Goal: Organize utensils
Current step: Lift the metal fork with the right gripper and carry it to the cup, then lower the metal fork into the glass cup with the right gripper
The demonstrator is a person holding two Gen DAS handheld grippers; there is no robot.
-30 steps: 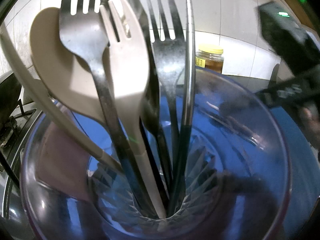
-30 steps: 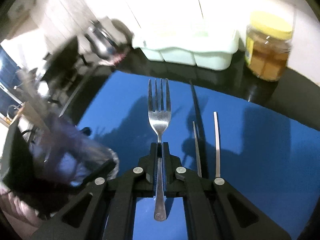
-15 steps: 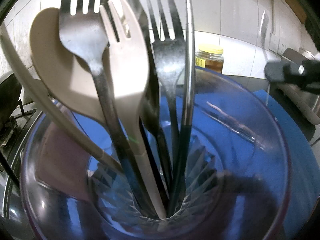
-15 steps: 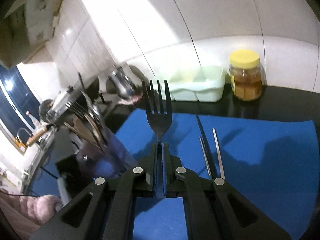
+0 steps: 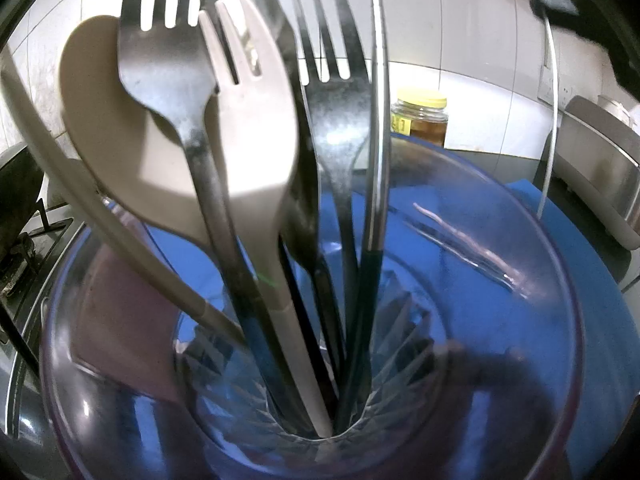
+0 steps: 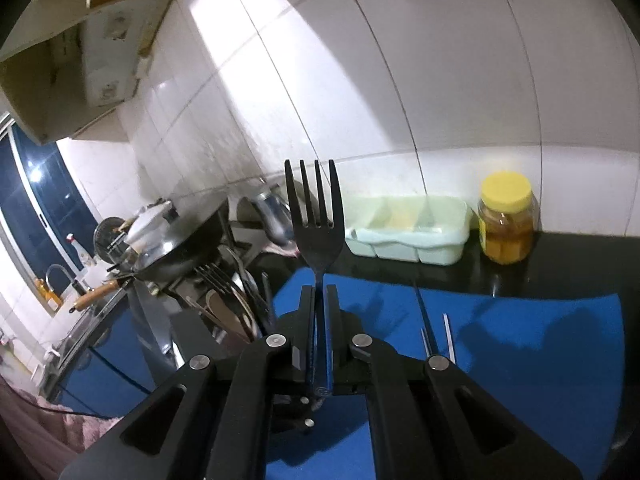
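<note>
Right wrist view: right gripper point(image 6: 320, 320) pinches a dark four-tined fork point(image 6: 316, 220) by its handle, upright above the blue mat point(image 6: 520, 360). Glass tumbler point(image 5: 520, 280) holds metal forks, a beige spork point(image 5: 256, 128) and spoon point(image 5: 100, 120). Left gripper likely clamps the tumbler; its fingers are hidden. Pale divided tray point(image 6: 408, 232) looks empty, blurry.

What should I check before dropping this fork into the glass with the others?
1. Fork clamped in right claw: ok, tines up.
2. Fork clear of the blue mat: ok.
3. Free room in glass: ok, its right side is open.
4. Mat emptied of thin utensils: not ok, some lie there.
5. Handle length below the claw: cannot tell, hidden.
</note>
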